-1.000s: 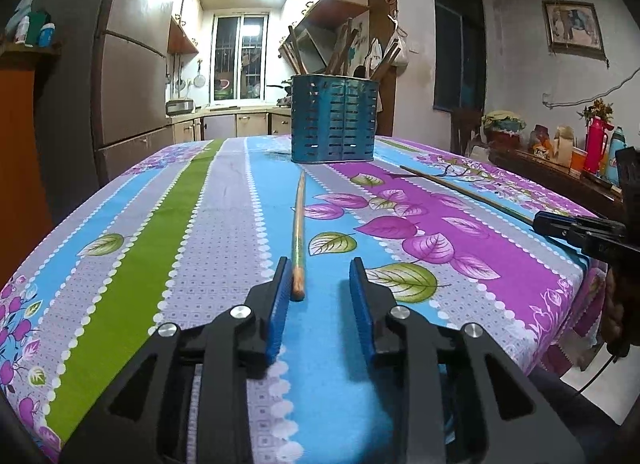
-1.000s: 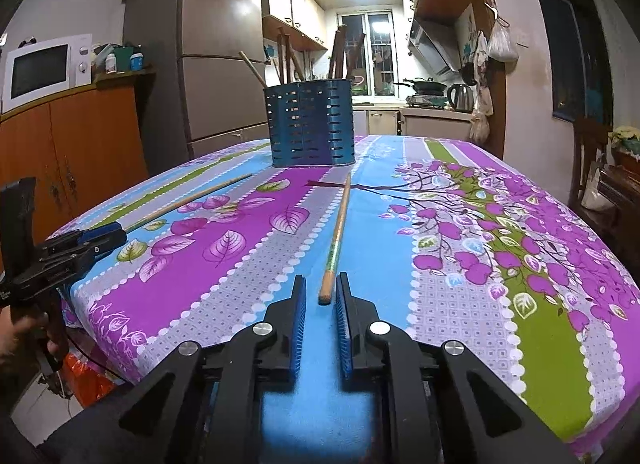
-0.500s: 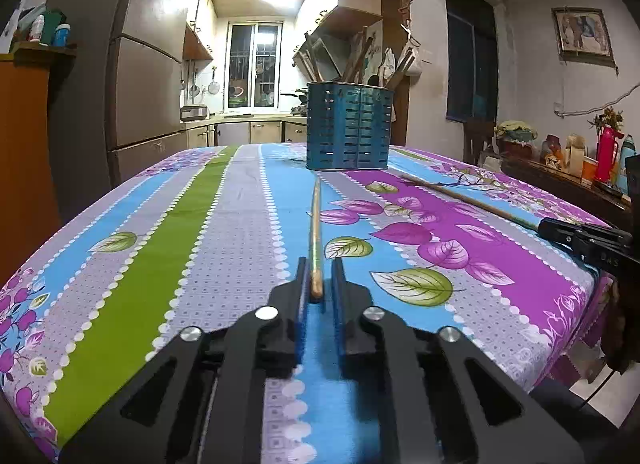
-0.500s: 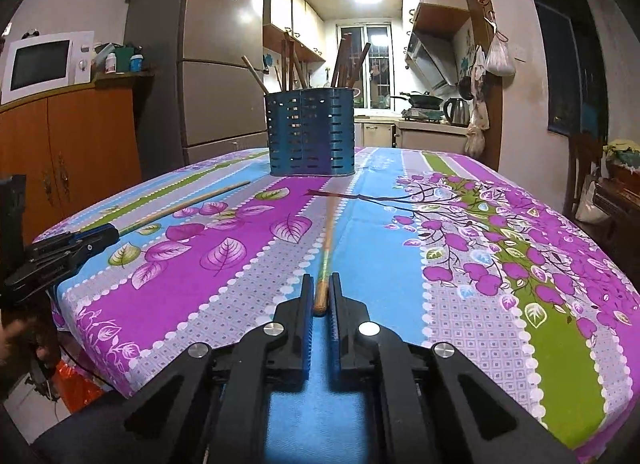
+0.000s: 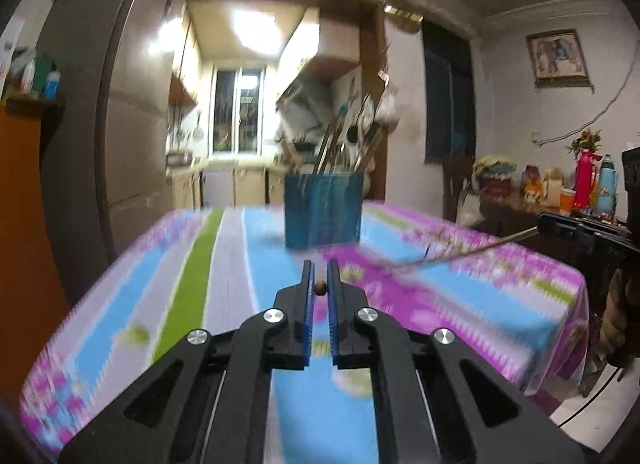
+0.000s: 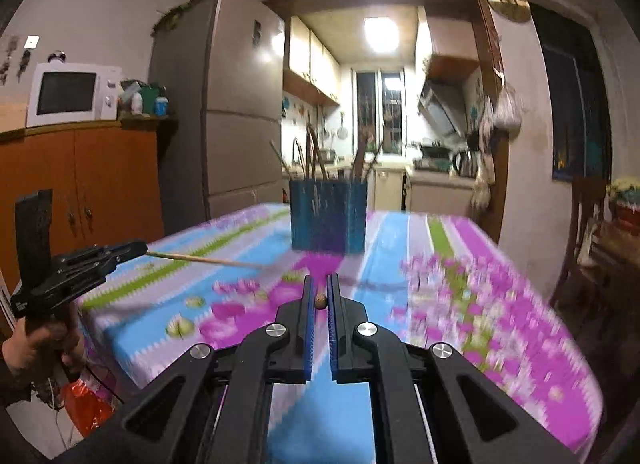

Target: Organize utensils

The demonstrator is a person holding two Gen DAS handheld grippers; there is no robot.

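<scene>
My left gripper [image 5: 319, 269] is shut on a wooden chopstick [image 5: 320, 287], which I see end-on between the blue pads, lifted off the floral tablecloth [image 5: 224, 264]. My right gripper [image 6: 320, 281] is shut on a second chopstick [image 6: 320, 300] in the same way. Each wrist view also shows the other gripper out to the side: the right one [image 5: 554, 224] with its chopstick [image 5: 460, 256] slanting down to the cloth, and the left one [image 6: 134, 250] with its chopstick [image 6: 200, 260]. Straight ahead on the table stands the blue slotted utensil holder [image 5: 323, 212] [image 6: 328, 218], holding several sticks.
A tall fridge [image 6: 224, 112] and an orange cabinet [image 6: 80, 184] with a microwave [image 6: 68, 94] stand to the left of the table. A side table with bottles [image 5: 588, 184] and a chair [image 6: 584, 232] are to the right. A hand [image 6: 36, 344] holds the left gripper's handle.
Both grippers closed on the near ends of the two chopsticks, then rose, lifting those ends off the cloth. The holder now sits lower and more level in both views.
</scene>
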